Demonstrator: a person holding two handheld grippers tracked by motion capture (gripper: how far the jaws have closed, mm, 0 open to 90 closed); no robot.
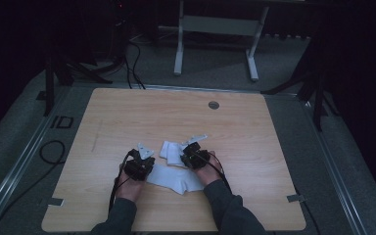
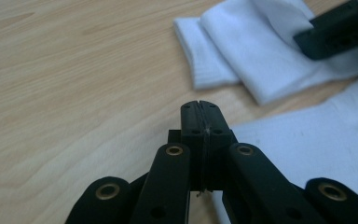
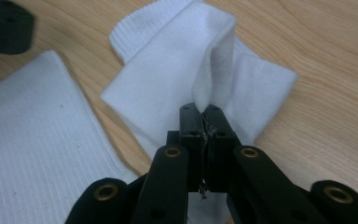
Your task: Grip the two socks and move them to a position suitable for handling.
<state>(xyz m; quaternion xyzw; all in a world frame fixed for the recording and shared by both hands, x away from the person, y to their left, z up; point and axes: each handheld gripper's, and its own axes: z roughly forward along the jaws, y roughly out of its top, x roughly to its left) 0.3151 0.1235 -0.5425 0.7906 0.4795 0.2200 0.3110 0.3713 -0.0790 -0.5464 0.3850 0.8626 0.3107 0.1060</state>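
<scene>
The right hand-held gripper (image 3: 204,112) pinches a fold of the far sock (image 3: 182,60) just ahead of it, while the left hand-held gripper (image 2: 200,108), jaws together on nothing, rests beside the flat sock (image 2: 317,149) to its right on the bench (image 2: 74,84).

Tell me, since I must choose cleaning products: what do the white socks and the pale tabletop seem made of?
The white ribbed socks look like soft knitted fabric, likely cotton blend: fine ribs show, and the cloth folds limply. The pale wood-grain tabletop looks like wood or wood-look laminate, smooth and matte, with printed-looking grain streaks.
</scene>
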